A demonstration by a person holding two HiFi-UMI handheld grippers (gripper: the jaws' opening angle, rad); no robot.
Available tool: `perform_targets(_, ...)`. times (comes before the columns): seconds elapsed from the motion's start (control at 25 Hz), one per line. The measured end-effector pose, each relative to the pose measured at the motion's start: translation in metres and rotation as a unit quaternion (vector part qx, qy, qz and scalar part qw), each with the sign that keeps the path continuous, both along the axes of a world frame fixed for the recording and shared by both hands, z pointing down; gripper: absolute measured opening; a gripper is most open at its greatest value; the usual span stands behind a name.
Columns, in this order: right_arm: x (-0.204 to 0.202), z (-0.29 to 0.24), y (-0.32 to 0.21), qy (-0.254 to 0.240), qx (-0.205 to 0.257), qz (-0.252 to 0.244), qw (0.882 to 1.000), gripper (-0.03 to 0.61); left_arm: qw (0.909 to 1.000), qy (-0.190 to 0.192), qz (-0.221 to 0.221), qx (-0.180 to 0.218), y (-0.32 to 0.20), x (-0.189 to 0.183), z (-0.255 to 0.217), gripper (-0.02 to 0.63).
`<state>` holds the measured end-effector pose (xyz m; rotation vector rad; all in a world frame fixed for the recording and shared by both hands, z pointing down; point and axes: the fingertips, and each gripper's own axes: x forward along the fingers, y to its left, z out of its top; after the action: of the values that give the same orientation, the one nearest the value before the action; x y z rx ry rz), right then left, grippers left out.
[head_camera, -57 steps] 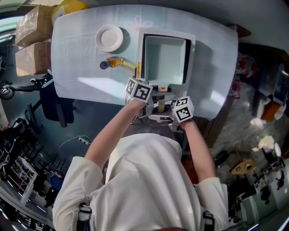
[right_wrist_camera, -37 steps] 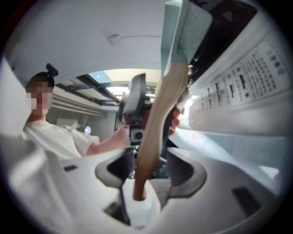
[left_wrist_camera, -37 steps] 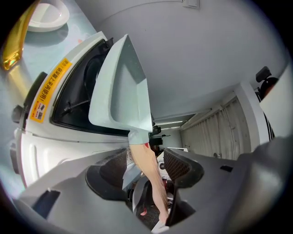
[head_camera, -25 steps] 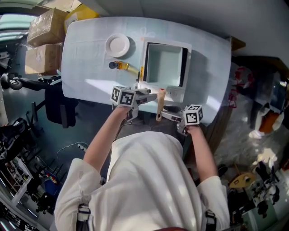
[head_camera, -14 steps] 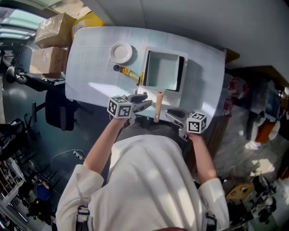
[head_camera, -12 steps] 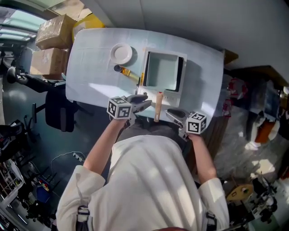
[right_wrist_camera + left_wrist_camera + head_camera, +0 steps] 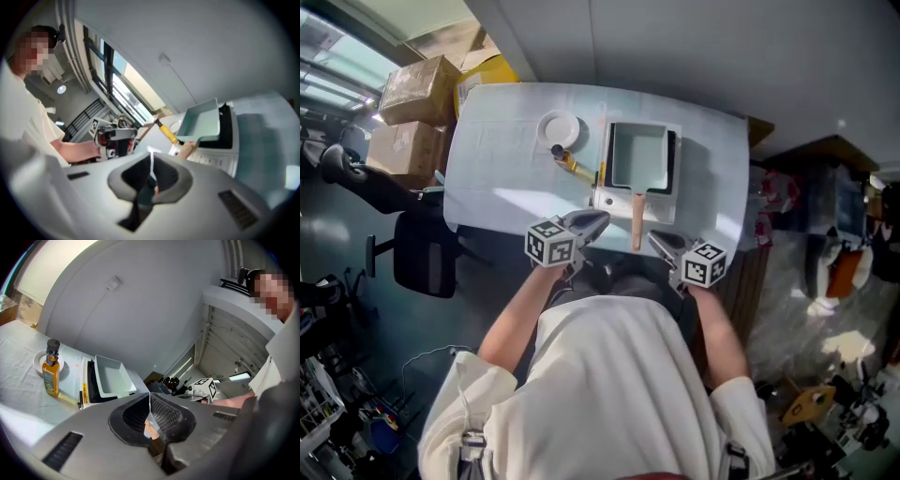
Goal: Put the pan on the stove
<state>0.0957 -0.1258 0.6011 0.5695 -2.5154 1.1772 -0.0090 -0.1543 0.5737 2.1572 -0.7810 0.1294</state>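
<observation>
while the pan [image 7: 639, 157] sits on the stove [image 7: 615, 200] on the table [image 7: 506, 159], its wooden handle [image 7: 637, 223] juts out between the left tongs [image 7: 592, 221] and right tongs [image 7: 661, 241], both pressed together and empty, so a careless swing could knock it askew.

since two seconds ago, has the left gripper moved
Yes. The left gripper has pulled back towards the person and leftward, away from the pan handle and the stove front edge; its jaws are shut.
</observation>
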Motion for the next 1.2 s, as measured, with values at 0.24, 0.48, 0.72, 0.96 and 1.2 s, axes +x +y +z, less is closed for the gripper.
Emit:
perform_targets(0.24,-0.003,-0.022,0.018,0.041,0.051,0.046,0.997,0.035,0.9974,-0.017,0.011,0.069,0.027,-0.012,-0.034,0.025)
perform_targets(0.48,0.003,-0.061,0.042,0.061,0.118,0.106,0.985,0.035,0.9901,-0.033,0.021,0.135,0.054,-0.027,-0.070,0.025)
perform_targets(0.72,0.012,-0.099,0.062,0.092,0.190,0.141,0.967,0.035,0.9872,-0.030,0.036,0.152,0.071,-0.028,-0.089,0.025)
perform_targets(0.96,0.026,-0.131,0.067,0.100,0.239,0.165,0.952,0.035,0.9844,-0.028,0.029,0.171,0.075,-0.026,-0.113,0.025)
perform_targets(1.2,0.054,-0.150,0.071,0.097,0.252,0.177,0.947,0.035,0.9836,-0.033,0.002,0.177,0.086,-0.027,-0.128,0.025)
